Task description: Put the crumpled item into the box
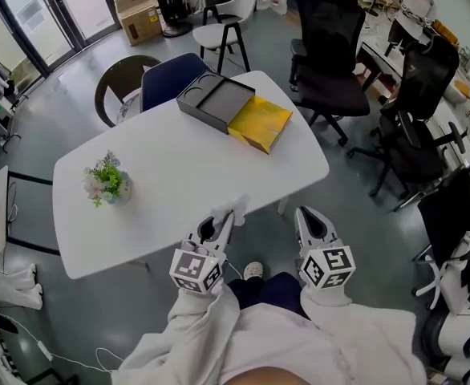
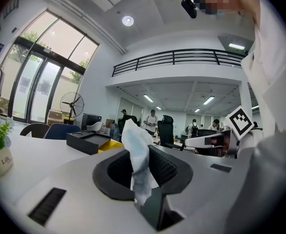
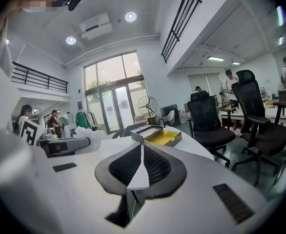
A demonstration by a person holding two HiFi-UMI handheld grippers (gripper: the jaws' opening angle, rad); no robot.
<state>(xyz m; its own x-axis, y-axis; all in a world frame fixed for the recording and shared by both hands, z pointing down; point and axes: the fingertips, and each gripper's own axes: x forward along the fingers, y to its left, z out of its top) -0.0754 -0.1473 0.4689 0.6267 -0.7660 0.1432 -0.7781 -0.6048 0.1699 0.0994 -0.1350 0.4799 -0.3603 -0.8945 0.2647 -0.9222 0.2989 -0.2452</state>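
Jaws nipped on tissue (image 2: 135, 147) in left gripper (image 1: 223, 223), for carrying; right gripper (image 3: 142, 156) closed, empty. Box (image 1: 217, 103) at twelve o'clock.

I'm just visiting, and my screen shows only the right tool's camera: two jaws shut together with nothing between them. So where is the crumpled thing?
Observer: The left tool has it. A white crumpled paper stands pinched between its jaws.
Visitor: Is it over the box?
Observer: No. In the head view the left tool is at the near edge of the table, and the box lies at the far side.
Visitor: Is there anything on the table that I can't see?
Observer: A small potted plant stands near the table's left end, well apart from the box.
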